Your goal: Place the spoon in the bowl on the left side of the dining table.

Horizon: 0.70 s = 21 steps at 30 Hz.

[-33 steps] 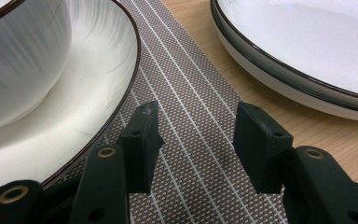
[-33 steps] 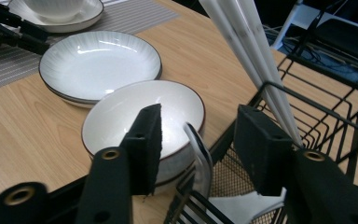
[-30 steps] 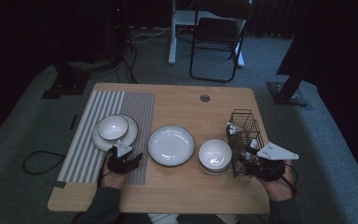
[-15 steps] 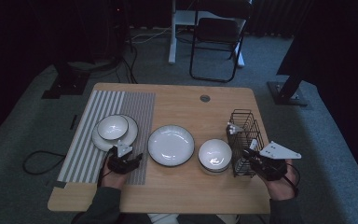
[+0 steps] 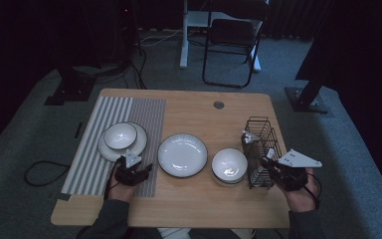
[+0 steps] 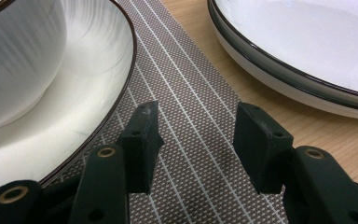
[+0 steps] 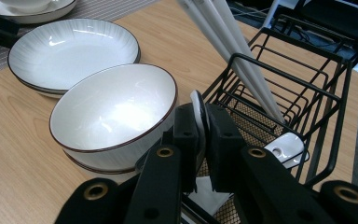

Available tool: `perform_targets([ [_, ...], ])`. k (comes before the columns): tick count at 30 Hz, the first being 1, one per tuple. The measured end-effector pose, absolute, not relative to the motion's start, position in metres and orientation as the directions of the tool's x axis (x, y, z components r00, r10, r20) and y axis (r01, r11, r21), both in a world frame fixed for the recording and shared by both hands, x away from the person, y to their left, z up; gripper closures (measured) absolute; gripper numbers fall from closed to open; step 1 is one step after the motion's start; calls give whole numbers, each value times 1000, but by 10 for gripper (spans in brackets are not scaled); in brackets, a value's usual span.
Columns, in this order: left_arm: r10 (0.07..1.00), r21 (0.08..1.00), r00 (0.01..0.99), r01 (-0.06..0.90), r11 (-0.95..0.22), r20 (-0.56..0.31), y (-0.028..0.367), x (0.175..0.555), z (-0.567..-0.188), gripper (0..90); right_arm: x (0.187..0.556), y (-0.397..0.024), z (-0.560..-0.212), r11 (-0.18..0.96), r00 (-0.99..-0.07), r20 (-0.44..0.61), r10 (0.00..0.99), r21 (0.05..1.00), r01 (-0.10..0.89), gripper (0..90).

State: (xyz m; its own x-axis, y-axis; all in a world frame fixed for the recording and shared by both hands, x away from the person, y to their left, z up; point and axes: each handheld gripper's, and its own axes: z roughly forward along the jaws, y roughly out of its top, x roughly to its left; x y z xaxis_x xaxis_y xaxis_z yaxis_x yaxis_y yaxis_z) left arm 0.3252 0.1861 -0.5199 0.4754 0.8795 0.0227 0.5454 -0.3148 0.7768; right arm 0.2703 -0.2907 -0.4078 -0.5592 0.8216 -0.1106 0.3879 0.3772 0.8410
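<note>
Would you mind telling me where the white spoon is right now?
In the right gripper view, the white spoon is pinched in the right gripper, beside the black wire basket and the nearest bowl.

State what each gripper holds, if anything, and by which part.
The right gripper is shut on a white spoon, pinched by the upper end of its handle, at the black wire basket. The left gripper is open over the striped mat and holds nothing.

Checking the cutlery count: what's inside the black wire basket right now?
The black wire basket holds long white handles leaning out and a white spoon low inside. The right gripper, whose jaws have just been closing, clamps another white utensil at its near edge. The gripper hides the basket floor.
</note>
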Motion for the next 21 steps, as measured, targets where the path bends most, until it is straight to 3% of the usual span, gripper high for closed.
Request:
perform_targets([
  [21,877,771,479,549,-323,27,184,325,-520,509,270,-294,-399,396,-551,-141,823,837,377,845],
])
